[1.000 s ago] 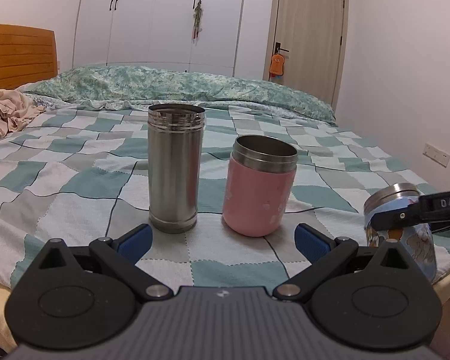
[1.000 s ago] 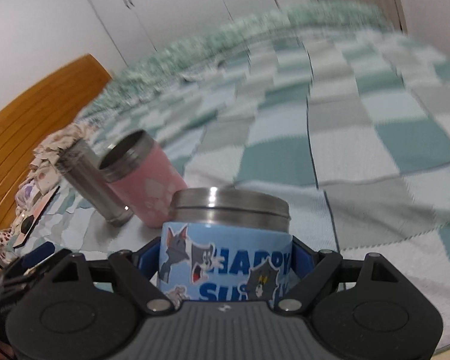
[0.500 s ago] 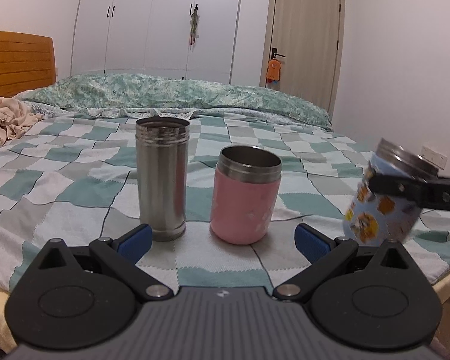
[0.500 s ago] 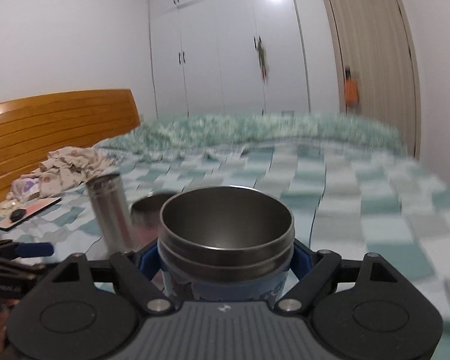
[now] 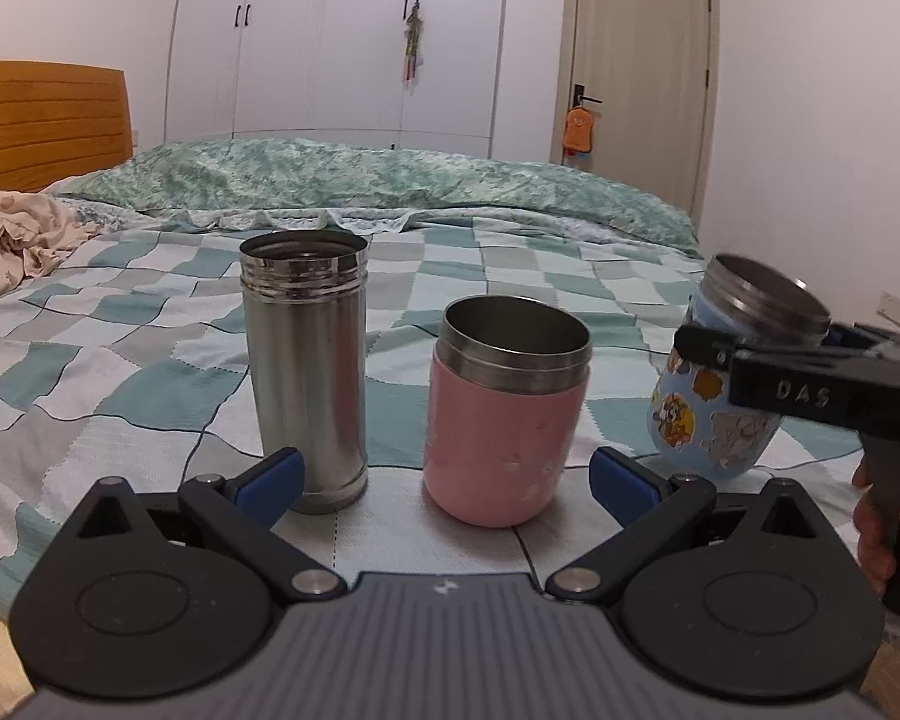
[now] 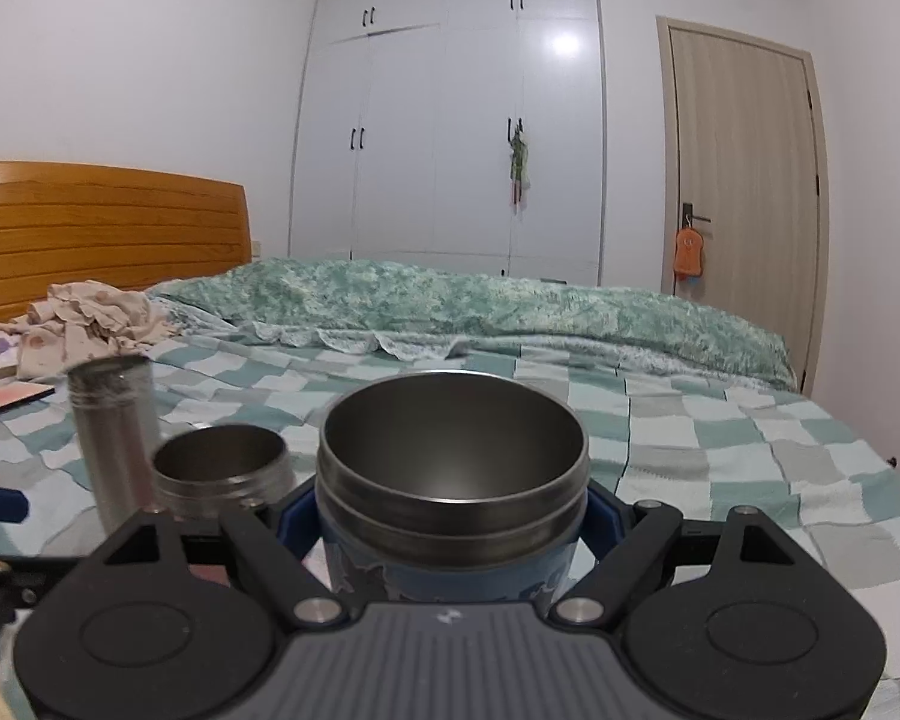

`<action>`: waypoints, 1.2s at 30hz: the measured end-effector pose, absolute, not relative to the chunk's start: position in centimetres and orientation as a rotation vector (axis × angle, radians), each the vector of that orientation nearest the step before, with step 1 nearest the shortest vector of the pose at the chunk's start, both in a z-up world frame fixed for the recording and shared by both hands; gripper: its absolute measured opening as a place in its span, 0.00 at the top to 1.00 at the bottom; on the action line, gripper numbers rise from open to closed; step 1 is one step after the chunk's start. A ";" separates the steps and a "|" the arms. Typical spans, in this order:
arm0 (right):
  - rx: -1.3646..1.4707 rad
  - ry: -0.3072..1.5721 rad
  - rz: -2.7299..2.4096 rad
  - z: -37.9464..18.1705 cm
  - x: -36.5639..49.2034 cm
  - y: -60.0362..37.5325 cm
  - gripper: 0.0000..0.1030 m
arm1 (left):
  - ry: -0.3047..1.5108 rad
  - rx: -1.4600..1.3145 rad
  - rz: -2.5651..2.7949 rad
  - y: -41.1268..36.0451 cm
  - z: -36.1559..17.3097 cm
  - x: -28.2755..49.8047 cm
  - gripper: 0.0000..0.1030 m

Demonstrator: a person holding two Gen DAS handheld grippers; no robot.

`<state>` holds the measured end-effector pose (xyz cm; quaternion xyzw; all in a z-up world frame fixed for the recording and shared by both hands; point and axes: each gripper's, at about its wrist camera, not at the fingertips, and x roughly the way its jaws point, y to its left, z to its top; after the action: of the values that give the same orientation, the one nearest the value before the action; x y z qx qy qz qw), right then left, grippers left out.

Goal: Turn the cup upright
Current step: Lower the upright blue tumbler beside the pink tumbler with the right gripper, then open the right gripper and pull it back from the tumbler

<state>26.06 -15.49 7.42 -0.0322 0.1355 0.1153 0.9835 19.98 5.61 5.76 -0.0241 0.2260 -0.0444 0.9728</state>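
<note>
Brushed metal flask (image 5: pixel 305 369), matt pink cup (image 5: pixel 504 441), woven checked cloth bedspread (image 5: pixel 150 372), glossy wooden headboard (image 6: pixel 102 228).

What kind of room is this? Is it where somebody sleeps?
Yes, it looks like a bedroom. There is a bed with a checked cover, a wooden headboard, and tall white wardrobes beside the door.

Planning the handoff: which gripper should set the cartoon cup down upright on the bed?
Right. The right gripper already clamps the blue cartoon cup, mouth up, slightly tilted, near the checked bedspread. The left gripper is open, holding nothing.
</note>
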 end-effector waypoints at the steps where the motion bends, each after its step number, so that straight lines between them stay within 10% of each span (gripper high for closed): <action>1: -0.067 0.282 0.230 7.0 26.5 -15.5 0.19 | 0.458 -0.049 -0.088 5.6 5.7 20.2 0.00; 15: -0.124 0.310 0.240 3.6 27.1 -14.7 0.18 | 0.473 -0.043 -0.081 5.2 4.8 21.3 0.00; 17: -0.125 0.307 0.238 4.0 26.6 -14.8 0.06 | 0.464 -0.043 -0.083 5.3 5.1 20.9 0.00; 36: -0.136 0.195 0.205 3.6 7.7 -18.8 0.00 | 0.248 -0.036 -0.087 3.7 3.6 8.4 0.00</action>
<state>7.74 -18.81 3.56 -0.0676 0.0970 0.1023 0.9877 8.42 3.66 3.64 -0.0179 0.1234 -0.0435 0.9912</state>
